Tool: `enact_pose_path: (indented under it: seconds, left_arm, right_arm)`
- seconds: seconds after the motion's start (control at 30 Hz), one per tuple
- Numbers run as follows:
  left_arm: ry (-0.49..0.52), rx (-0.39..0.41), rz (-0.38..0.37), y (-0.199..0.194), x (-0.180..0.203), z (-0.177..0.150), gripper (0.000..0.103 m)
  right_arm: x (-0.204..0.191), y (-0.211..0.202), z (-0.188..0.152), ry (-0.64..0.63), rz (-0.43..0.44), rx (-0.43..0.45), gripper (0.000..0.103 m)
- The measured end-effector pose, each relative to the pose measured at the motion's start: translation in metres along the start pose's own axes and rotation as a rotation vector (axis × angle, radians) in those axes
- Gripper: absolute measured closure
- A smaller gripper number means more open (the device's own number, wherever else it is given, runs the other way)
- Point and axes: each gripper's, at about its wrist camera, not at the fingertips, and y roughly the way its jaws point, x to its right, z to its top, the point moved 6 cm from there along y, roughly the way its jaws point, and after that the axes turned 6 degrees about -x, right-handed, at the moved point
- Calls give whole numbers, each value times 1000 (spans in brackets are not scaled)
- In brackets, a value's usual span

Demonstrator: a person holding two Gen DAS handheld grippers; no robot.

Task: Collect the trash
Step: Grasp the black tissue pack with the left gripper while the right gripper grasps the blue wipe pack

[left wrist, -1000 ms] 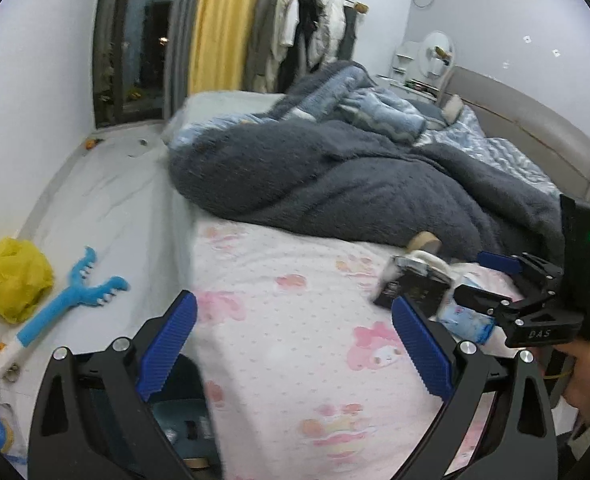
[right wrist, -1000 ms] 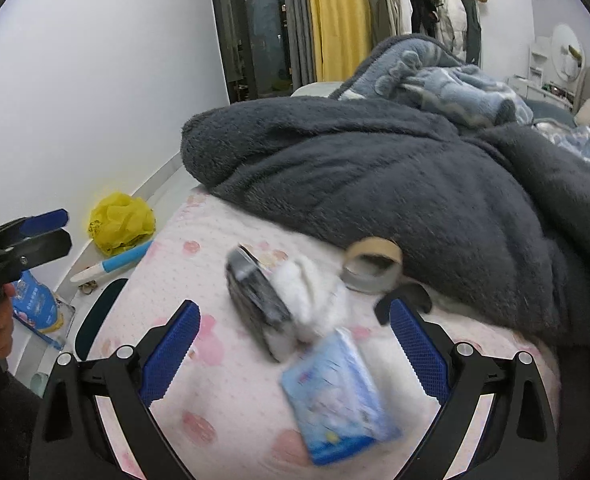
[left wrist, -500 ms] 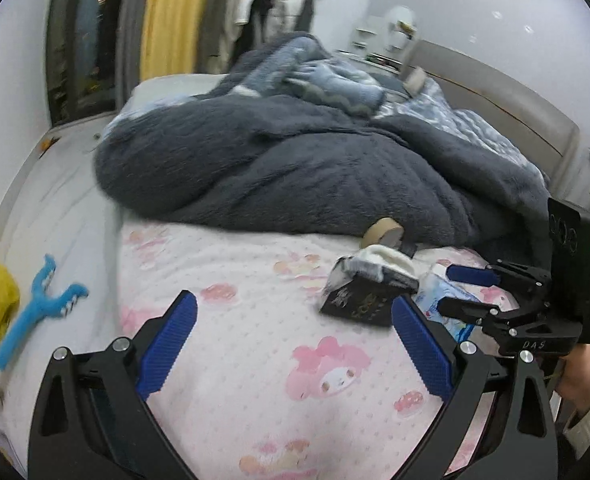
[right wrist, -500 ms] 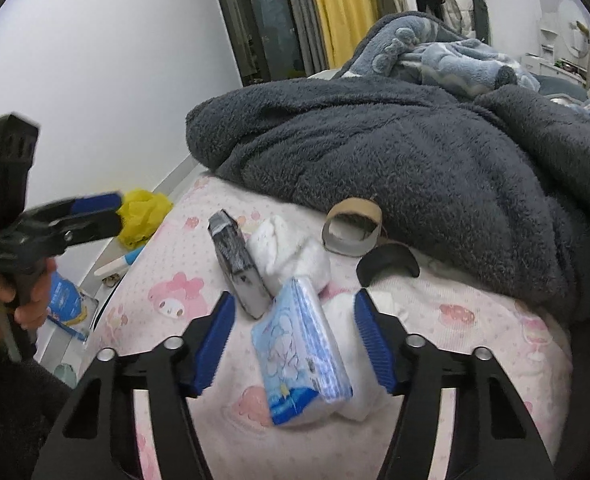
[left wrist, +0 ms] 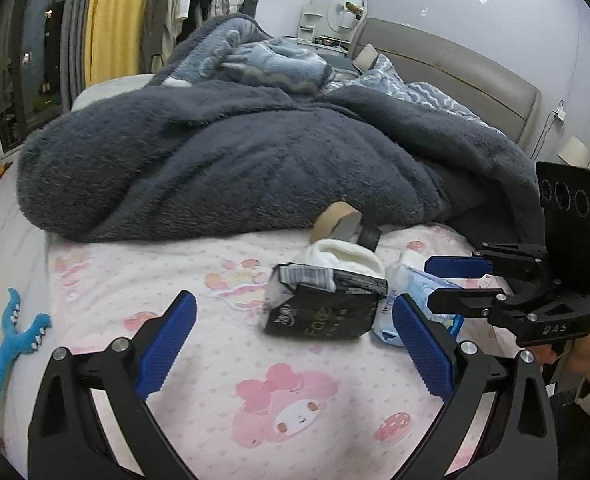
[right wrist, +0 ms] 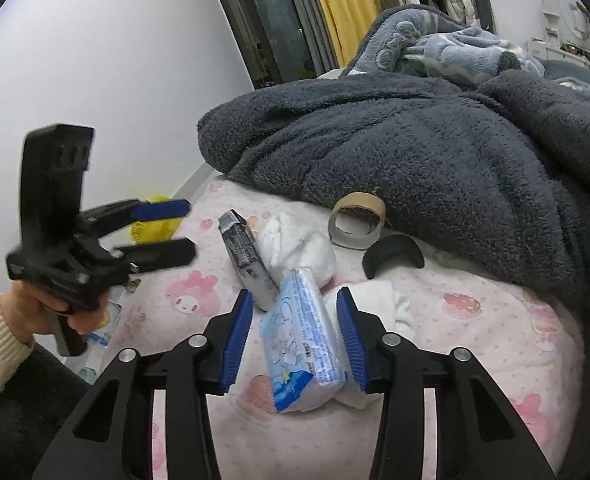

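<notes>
Blue plastic wraps the tissue pack [right wrist: 303,336], lying flat on the pink sheet [right wrist: 475,320] just in front of the dark blanket [right wrist: 435,152]. Left of the pack, the left gripper [right wrist: 167,232] hangs released, nothing between its jaws; beside it lie a black packet [right wrist: 245,256] and a white wad [right wrist: 295,244]. The right gripper [right wrist: 295,340] straddles the pack, jaws closing, the right pad touching, the left not yet. This looks like the pickup step; next comes a firm squeeze and lift

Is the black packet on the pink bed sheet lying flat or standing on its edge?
Lying flat: the black packet rests on the pink bed sheet, printed face up.
</notes>
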Motion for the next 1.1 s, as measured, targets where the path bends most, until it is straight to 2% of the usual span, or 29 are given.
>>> enact_pose_path:
  seconds: [0.13, 0.27, 0.6, 0.77, 0.83, 0.97, 1.1]
  left_arm:
    - [4, -12, -26, 11, 7, 0, 3]
    - [27, -29, -13, 21, 13, 0, 3]
    - [-7, -24, -41, 35, 18, 7, 4]
    - [-19, -25, -27, 36, 15, 5, 6]
    - [-22, -32, -27, 36, 14, 3, 18]
    - [-20, -50, -39, 39, 14, -2, 25]
    - [-22, -50, -23, 37, 14, -2, 28]
  right_arm:
    - [2, 2, -2, 24, 19, -12, 61]
    - [3, 2, -4, 43, 62, -20, 66]
    - [-7, 15, -17, 13, 112, -103, 66]
    - [-16, 21, -20, -16, 101, -137, 75]
    - [-17, 23, -22, -32, 74, -151, 77]
    - [-16, 26, -24, -49, 24, -171, 84]
    - [-15, 23, -22, -53, 4, -155, 88]
